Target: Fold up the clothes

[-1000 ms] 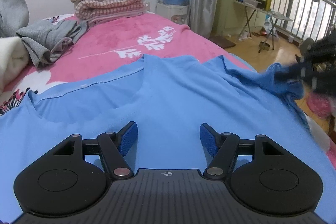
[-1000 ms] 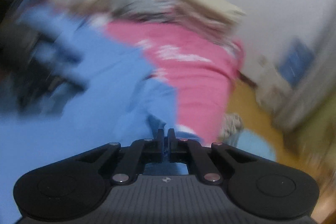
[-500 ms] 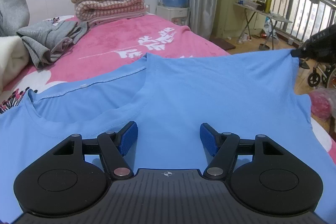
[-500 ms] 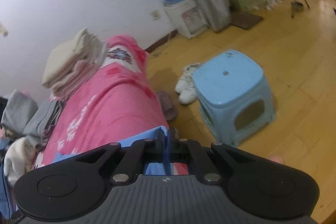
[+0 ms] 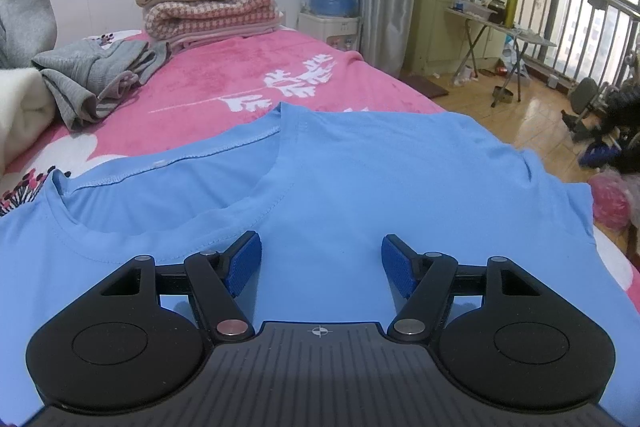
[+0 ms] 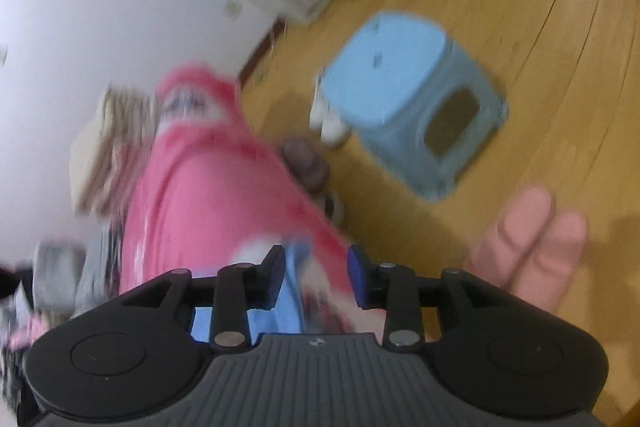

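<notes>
A blue shirt (image 5: 360, 187) lies flat on the pink bed (image 5: 224, 83), its neckline just ahead and left of the left gripper (image 5: 321, 263). That gripper's jaws stand spread above the cloth, pinching nothing. The right gripper (image 6: 316, 277) sits at the bed's edge — its jaws are opening, a blurred bit of blue fabric seen between them, the pads apart from it. Beyond them, on the floor, stands a stool (image 6: 412, 95).

1. My right gripper (image 6: 316, 273) has its jaws opening; blurred blue cloth (image 6: 294, 267) shows between them, unpinched.
2. Pink bed (image 6: 200, 195) below.
3. Blue stool (image 6: 412, 99) on floor (image 6: 560, 67).
4. Fingers (image 6: 536, 227) at right.
</notes>
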### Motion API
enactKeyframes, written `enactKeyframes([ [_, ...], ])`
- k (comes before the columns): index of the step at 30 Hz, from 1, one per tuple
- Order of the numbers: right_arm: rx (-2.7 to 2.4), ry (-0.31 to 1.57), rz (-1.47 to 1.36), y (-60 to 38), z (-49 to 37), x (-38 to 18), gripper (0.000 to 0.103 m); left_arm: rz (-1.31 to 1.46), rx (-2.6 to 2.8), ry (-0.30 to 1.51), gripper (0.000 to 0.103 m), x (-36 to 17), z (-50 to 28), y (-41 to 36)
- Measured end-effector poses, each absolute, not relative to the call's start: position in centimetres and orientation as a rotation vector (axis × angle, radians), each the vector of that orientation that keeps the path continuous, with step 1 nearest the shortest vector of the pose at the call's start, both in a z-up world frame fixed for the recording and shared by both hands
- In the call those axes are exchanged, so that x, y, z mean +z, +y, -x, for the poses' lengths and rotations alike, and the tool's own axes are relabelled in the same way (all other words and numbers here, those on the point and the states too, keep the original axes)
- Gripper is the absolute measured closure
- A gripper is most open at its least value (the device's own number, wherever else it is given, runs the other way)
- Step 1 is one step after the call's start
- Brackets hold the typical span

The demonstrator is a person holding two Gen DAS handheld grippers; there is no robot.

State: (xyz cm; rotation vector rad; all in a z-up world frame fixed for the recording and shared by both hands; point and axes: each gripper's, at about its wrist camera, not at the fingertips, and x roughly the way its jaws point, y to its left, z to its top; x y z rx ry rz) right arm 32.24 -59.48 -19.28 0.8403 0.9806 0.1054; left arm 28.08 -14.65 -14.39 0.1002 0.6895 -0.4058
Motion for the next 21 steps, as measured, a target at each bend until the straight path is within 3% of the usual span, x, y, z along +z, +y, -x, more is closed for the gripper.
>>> enactKeyframes([
  [9, 0.322, 1.086, -0.915, -56.4, -29.6, -21.0, 0.066, -0.097, -0.383, 0.697, 0.034, -14.3, -28.1, -15.0],
  [13, 0.356, 1.058, -0.849, -55.8, -29.3, -19.8, 0.098, -0.102, -0.378, 0.697, 0.034, -14.2, -28.1, -15.1],
  [21, 0.237, 1.093, -0.87, -58.0, -27.7, -19.8, 0.099, -0.104, -0.376, 0.694, 0.034, -14.4, -27.9, -15.2],
])
